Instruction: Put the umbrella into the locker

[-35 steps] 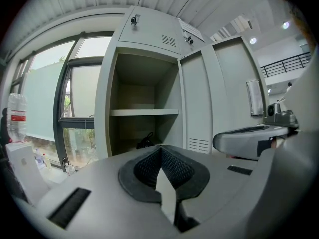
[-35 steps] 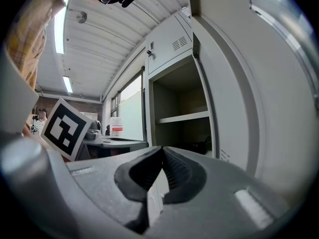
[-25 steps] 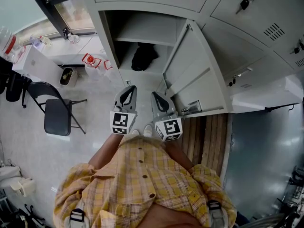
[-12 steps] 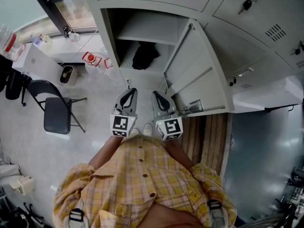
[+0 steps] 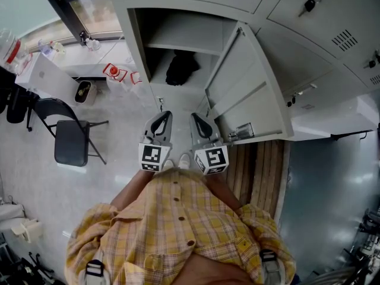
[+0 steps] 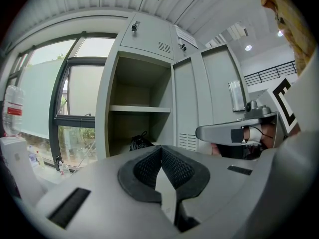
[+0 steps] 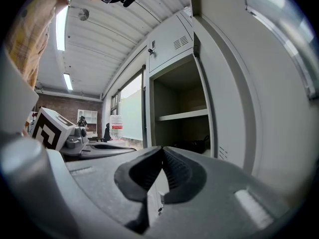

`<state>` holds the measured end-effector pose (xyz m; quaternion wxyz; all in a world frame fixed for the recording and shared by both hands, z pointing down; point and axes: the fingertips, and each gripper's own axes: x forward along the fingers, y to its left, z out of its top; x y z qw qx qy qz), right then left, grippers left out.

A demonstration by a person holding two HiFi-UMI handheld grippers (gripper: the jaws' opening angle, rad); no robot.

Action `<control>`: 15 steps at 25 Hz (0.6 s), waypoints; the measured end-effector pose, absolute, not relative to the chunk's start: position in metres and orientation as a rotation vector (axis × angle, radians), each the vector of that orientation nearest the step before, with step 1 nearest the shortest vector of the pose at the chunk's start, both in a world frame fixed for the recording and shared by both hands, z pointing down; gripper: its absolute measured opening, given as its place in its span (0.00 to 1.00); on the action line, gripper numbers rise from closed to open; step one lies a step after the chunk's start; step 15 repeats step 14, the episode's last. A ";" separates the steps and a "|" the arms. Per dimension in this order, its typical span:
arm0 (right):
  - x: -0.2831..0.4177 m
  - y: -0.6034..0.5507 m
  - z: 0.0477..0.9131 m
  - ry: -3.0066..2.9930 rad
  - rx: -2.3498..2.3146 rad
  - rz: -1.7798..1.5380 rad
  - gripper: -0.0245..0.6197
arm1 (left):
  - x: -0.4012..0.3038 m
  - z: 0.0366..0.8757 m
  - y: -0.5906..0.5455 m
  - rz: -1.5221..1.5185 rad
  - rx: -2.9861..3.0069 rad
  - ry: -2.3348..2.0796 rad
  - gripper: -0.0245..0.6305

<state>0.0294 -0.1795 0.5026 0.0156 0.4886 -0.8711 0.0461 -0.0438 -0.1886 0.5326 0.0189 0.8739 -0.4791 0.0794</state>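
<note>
Your left gripper [image 5: 160, 116] and right gripper [image 5: 196, 119] hover side by side before the open grey metal locker [image 5: 135, 46] — both pairs of jaws closed, empty. The folded black umbrella [image 5: 181, 69] lies inside — beneath its shelf [image 5: 181, 40].

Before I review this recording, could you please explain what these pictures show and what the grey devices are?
There is no robot: a person in a yellow checked shirt holds a hand-held gripper in each hand. One picture comes from a camera on the person's head, looking down; the other two come from cameras riding on each hand-held gripper, looking along its jaws. The left hand-held gripper and the right hand-held gripper are both shut and empty. Ahead stands a grey locker with its door open. A black umbrella lies inside, below the shelf.
</note>
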 end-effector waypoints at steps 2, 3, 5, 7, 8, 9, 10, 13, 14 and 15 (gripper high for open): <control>0.030 -0.179 0.503 -2.708 1.519 0.143 0.03 | -0.043 0.535 -0.188 0.250 2.714 -1.481 0.04; 0.029 -0.178 0.504 -2.707 1.517 0.142 0.03 | -0.043 0.536 -0.187 0.251 2.713 -1.478 0.04; 0.029 -0.178 0.504 -2.707 1.515 0.144 0.03 | -0.043 0.536 -0.185 0.248 2.714 -1.472 0.04; 0.029 -0.177 0.505 -2.705 1.513 0.147 0.03 | -0.042 0.536 -0.184 0.241 2.714 -1.466 0.04; 0.029 -0.177 0.506 -2.704 1.512 0.148 0.03 | -0.042 0.536 -0.184 0.239 2.713 -1.466 0.04; 0.029 -0.177 0.506 -2.703 1.511 0.149 0.03 | -0.042 0.536 -0.184 0.238 2.712 -1.466 0.04; 0.029 -0.177 0.506 -2.701 1.511 0.150 0.03 | -0.042 0.536 -0.184 0.237 2.711 -1.466 0.04; 0.030 -0.177 0.508 -2.694 1.513 0.153 0.03 | -0.041 0.538 -0.184 0.239 2.713 -1.465 0.04; 0.031 -0.177 0.508 -2.692 1.513 0.153 0.03 | -0.041 0.538 -0.184 0.241 2.714 -1.465 0.04; 0.031 -0.177 0.508 -2.692 1.513 0.153 0.03 | -0.041 0.538 -0.184 0.241 2.714 -1.465 0.04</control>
